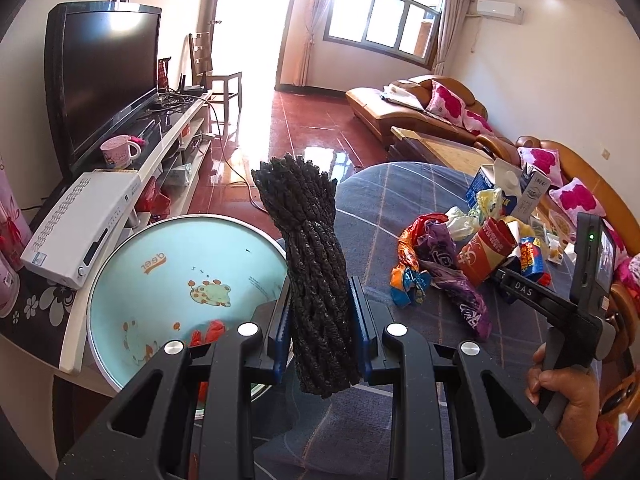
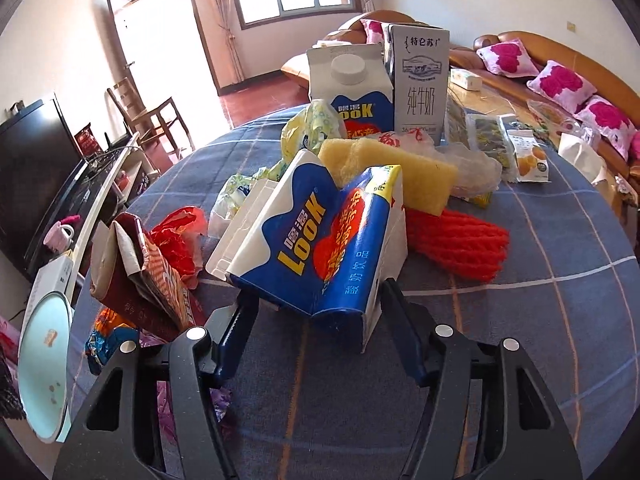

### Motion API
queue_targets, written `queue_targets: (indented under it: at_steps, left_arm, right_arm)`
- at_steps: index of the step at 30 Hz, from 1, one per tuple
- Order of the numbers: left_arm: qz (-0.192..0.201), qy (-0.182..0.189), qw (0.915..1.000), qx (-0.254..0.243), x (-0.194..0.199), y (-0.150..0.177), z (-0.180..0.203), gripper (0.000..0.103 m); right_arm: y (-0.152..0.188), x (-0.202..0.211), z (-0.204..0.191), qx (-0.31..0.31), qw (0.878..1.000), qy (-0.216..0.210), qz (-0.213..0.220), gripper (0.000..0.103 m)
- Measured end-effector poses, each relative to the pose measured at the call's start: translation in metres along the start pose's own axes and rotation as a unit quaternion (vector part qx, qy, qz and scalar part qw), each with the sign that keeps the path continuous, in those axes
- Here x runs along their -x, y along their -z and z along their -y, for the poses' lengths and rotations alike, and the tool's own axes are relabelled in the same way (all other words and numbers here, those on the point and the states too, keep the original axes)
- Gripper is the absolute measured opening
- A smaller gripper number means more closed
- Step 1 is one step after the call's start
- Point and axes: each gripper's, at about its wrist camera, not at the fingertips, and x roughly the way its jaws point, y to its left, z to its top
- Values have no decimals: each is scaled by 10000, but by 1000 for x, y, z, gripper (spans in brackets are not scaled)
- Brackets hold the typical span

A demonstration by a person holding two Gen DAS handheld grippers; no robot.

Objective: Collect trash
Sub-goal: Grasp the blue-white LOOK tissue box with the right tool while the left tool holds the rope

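Note:
In the left wrist view my left gripper (image 1: 320,292) is shut on a black foam net bundle (image 1: 308,232), held upright beside the rim of a pale blue basin (image 1: 168,264) with red scraps in it. A trash pile lies on the plaid tablecloth (image 1: 400,192): orange and purple wrappers (image 1: 432,252) and a dark red carton (image 1: 484,256). In the right wrist view my right gripper (image 2: 316,296) holds a flattened blue LOOK carton (image 2: 312,240), one finger pressed on each side. Behind it are a yellow foam piece (image 2: 400,172), a red foam net (image 2: 460,244) and two upright cartons (image 2: 420,80).
A TV (image 1: 104,80), a white box (image 1: 80,224) and a pink mug (image 1: 118,152) stand on the low cabinet left of the table. An orange sofa (image 1: 420,108) with pink cushions runs along the right. Snack packets (image 2: 528,156) lie at the table's far right. A hand (image 1: 560,380) grips the right tool.

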Motion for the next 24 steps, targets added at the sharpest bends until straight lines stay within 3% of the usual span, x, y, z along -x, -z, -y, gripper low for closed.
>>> queue_targets:
  at_steps: [11,21,22,23,24]
  left_arm:
    - [6,65,10000,-27,1,2,2,27]
    - [29,165,9998,-56,8,3,5,27]
    - [44,157,9999,-54,9,3,4,27]
    - [60,147,9999,-48,10,3,4,27]
    - [70,143,9999,-45,11,3,3,27]
  right_arm:
    - [8,52,9,3,9981,-229,574,58]
    - [22,73,22,-256,9965,-564,568,57]
    - [23,78,23,-264,9961,-579,615,52]
    - [24,84,23,-246,9955,-593,697,25]
    - [23,91,22,-199,9949,-623,774,17]
